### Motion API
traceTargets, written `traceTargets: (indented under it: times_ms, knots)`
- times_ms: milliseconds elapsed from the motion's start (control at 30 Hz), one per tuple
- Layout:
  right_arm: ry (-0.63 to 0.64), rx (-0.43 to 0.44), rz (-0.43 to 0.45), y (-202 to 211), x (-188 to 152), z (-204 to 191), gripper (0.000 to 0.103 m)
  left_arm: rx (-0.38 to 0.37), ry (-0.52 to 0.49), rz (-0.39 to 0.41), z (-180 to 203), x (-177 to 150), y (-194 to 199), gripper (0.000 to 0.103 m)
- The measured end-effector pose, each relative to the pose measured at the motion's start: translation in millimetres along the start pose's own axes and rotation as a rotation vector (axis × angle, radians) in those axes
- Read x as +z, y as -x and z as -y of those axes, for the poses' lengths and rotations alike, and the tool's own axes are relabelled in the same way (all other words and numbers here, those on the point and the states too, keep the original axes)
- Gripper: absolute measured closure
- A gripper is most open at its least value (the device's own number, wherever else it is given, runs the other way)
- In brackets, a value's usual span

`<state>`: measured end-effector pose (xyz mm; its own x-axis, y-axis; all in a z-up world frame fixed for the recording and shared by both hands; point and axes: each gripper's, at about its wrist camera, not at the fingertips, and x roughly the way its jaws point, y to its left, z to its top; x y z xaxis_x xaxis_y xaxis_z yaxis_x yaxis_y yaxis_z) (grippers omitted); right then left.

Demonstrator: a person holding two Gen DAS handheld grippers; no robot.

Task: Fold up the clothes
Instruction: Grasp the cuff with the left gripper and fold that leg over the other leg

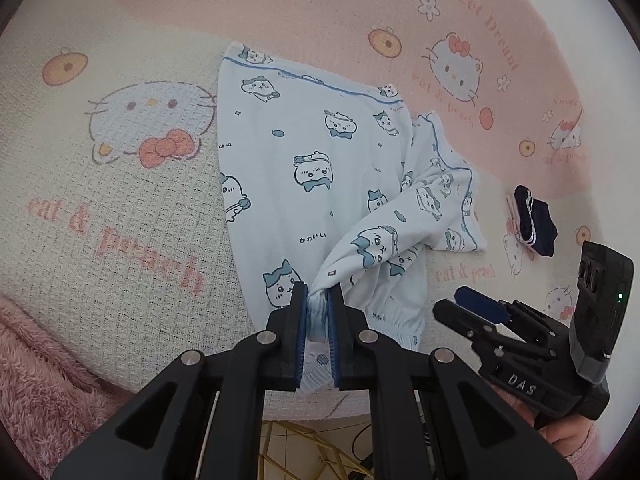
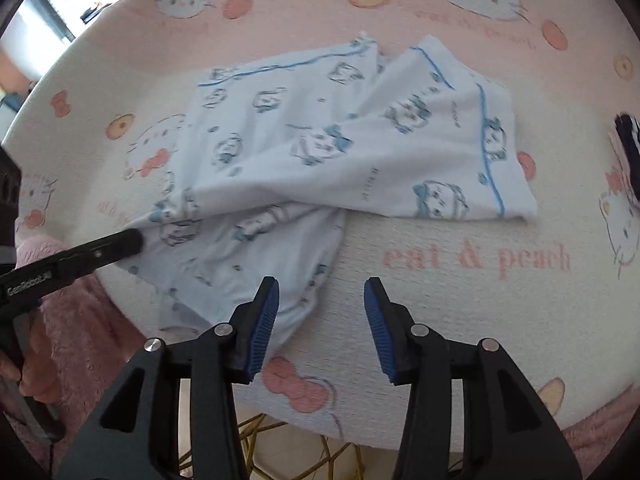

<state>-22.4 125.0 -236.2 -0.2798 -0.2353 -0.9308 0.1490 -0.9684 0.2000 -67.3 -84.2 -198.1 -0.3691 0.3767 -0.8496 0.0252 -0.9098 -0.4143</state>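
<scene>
Evidently a fold is under way: the left gripper [image 1: 318, 300] is clamped on the gathered waistband of the pale-blue printed pajama pants [image 1: 320, 168] lying on the cat-print blanket [image 1: 120, 200]. The right gripper [image 2: 320, 300] hovers spread, empty; next probably a second grip.

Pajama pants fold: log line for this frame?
left gripper: shut on pajama pants waistband | right gripper: open, empty | pants: flat on blanket
</scene>
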Motion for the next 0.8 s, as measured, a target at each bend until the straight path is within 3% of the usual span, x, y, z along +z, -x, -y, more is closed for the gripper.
traceTargets:
  times_ms: [167, 233, 400, 500, 733, 800]
  knots:
    - [0.101, 0.03, -0.046, -17.3, 1.4, -38.1, 0.058, -0.004, 0.031, -0.032, -5.4, -4.4, -1.9, 0.093]
    - [0.103, -0.006, -0.061, -23.9, -2.2, -34.4, 0.057, 0.009, 0.046, -0.059, -7.4, -10.6, -4.2, 0.093]
    - [0.029, 0.013, -0.036, -8.0, 0.0, -22.7, 0.057, -0.003, 0.112, -0.142, -14.7, -22.0, -13.8, 0.093]
    - [0.058, 0.011, -0.046, -16.6, 4.2, -30.2, 0.058, 0.014, 0.13, -0.186, -18.0, -24.2, -24.9, 0.093]
    - [0.074, 0.0, -0.07, -24.9, -10.5, -11.7, 0.054, -0.078, 0.241, -0.261, -33.0, -30.4, -43.9, 0.089]
    - [0.042, 0.019, -0.079, -21.8, -13.5, -1.7, 0.05, -0.067, 0.234, -0.263, -30.0, -31.7, -45.8, 0.089]
